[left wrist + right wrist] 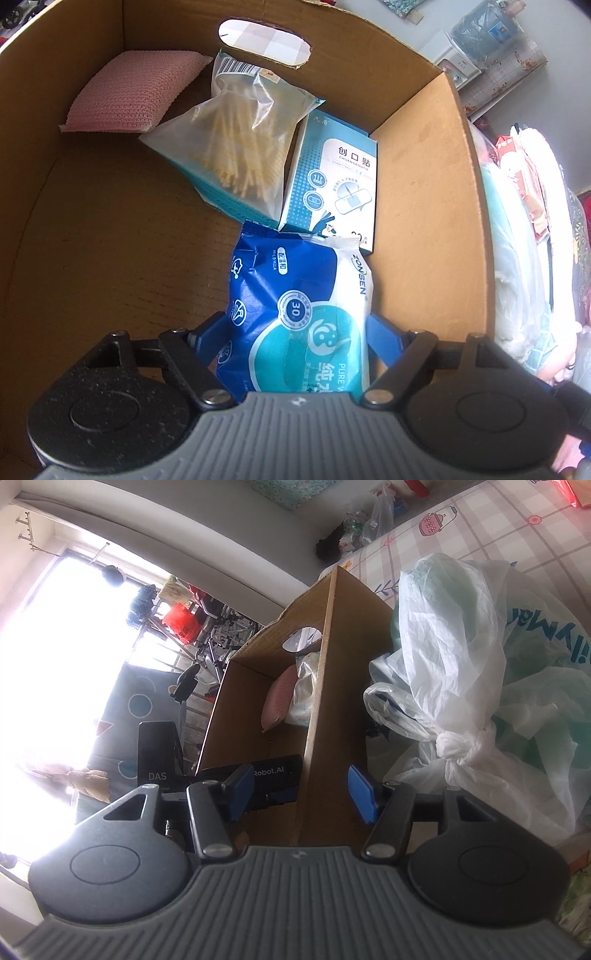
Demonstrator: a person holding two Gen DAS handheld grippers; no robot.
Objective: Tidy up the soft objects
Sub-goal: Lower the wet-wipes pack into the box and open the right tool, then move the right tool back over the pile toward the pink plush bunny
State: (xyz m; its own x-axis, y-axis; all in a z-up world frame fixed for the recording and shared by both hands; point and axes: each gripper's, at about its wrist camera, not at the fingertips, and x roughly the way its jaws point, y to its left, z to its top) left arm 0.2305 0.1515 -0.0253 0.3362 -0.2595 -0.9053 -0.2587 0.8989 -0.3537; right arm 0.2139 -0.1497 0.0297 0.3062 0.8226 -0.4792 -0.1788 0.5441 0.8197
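My left gripper [295, 328] clamps a blue-and-teal soft wet-wipes pack [295, 306] inside the brown cardboard box [424, 206], near its right wall. My right gripper [301, 790] straddles the box's wall edge, jaws apart.

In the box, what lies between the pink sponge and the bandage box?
A clear bag of cotton swabs, resting on a teal pack, sits between the pink sponge and bandage box; left wrist view.

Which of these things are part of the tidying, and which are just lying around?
Part of the job:
- cardboard box
- wet-wipes pack between the left gripper's fingers
- pink sponge
- cotton-swab bag
- bandage box

Just lying about:
- knotted plastic bags
- checked bedsheet
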